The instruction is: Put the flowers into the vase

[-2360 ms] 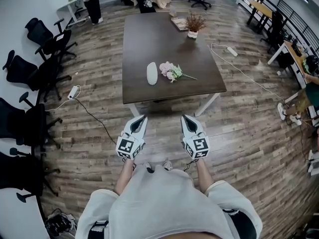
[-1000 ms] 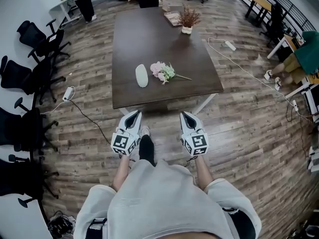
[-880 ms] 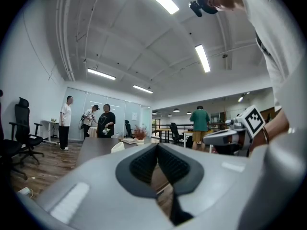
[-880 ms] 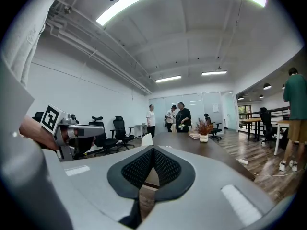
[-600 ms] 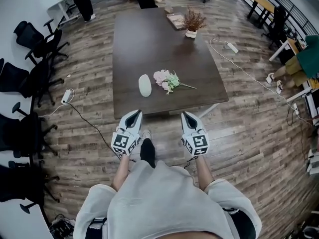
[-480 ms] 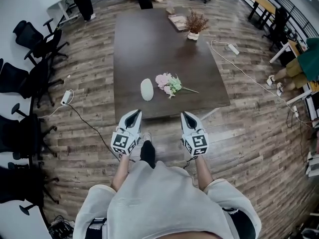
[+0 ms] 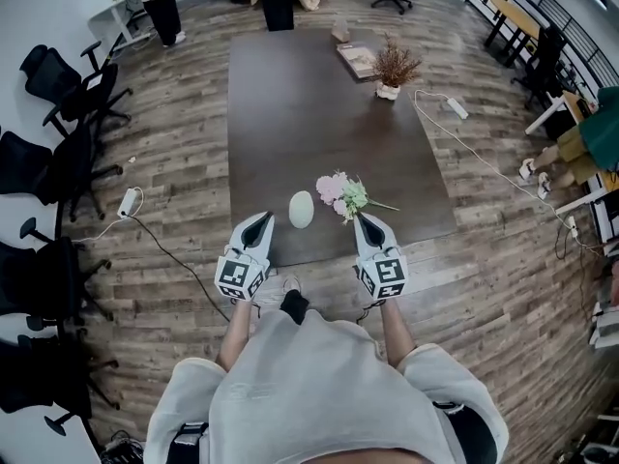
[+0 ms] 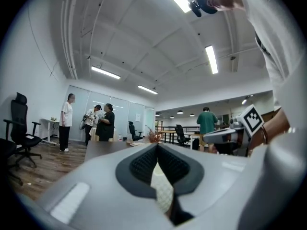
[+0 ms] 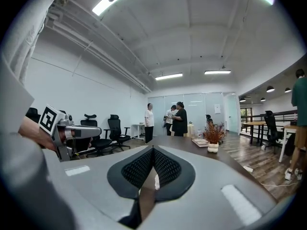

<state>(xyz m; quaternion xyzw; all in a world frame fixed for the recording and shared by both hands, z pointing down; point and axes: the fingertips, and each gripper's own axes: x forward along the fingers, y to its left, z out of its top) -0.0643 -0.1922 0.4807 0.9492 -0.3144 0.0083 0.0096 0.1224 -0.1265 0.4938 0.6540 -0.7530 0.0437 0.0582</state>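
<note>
On the dark bench (image 7: 290,95), near its front edge, pink flowers (image 7: 340,194) with green leaves lie just beside a white vase (image 7: 302,209). The left gripper (image 7: 258,220) and right gripper (image 7: 366,220) hover there, clenched and empty. Only the head view shows the bunch whole; the right gripper view shows people (image 9: 175,119) standing beyond a potted plant (image 9: 213,137).

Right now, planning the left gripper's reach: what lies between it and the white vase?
Nothing: the head view shows only bare dark tabletop between the shut left gripper and the vase.
</note>
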